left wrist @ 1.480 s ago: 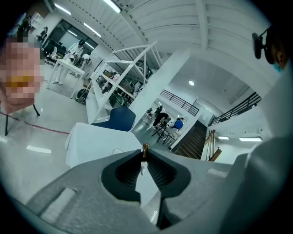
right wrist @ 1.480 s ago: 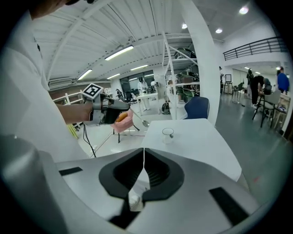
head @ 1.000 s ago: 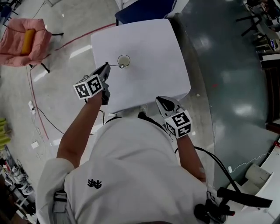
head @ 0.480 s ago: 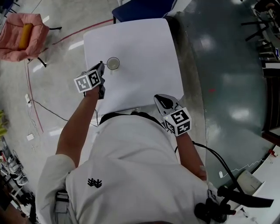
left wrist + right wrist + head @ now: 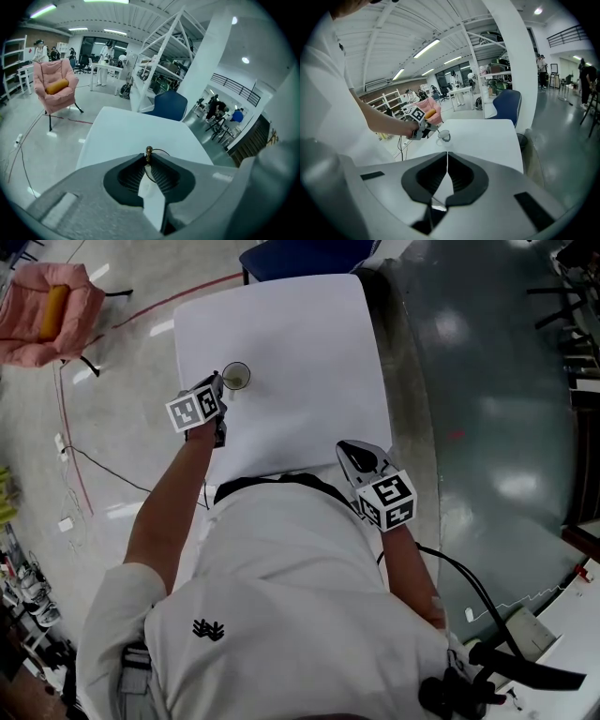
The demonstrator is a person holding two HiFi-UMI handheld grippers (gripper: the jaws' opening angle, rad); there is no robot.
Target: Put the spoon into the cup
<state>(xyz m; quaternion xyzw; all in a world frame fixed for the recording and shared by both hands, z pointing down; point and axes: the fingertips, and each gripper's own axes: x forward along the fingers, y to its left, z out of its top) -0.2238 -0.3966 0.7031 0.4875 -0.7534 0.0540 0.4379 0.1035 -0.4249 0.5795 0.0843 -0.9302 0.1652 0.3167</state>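
1. Pink armchair (image 5: 26, 334): standing on the floor, well off to the left of the left jaws and carrying an orange cushion (image 5: 52, 319).
2. Left gripper (image 5: 219, 382): angling downward over the left part of the surface, with its jaws clenching a spoon.
3. Spoon (image 5: 148, 150): sitting pinched between the left jaw tips, its small brass knob end poking up just above them. Its far end is reaching toward the cup, but whether it is dipping inside cannot be told.
4. Cup (image 5: 235, 377): standing upright on the surface just beyond the left jaw tips, well ahead and to the left of the right jaws.
5. White surface (image 5: 300, 362): lying ahead of both jaws.
6. Blue chair (image 5: 300, 257): standing past the surface's far edge.
7. Right gripper (image 5: 447, 153): hovering at the near right edge with its jaws pressing together, gripping nothing.
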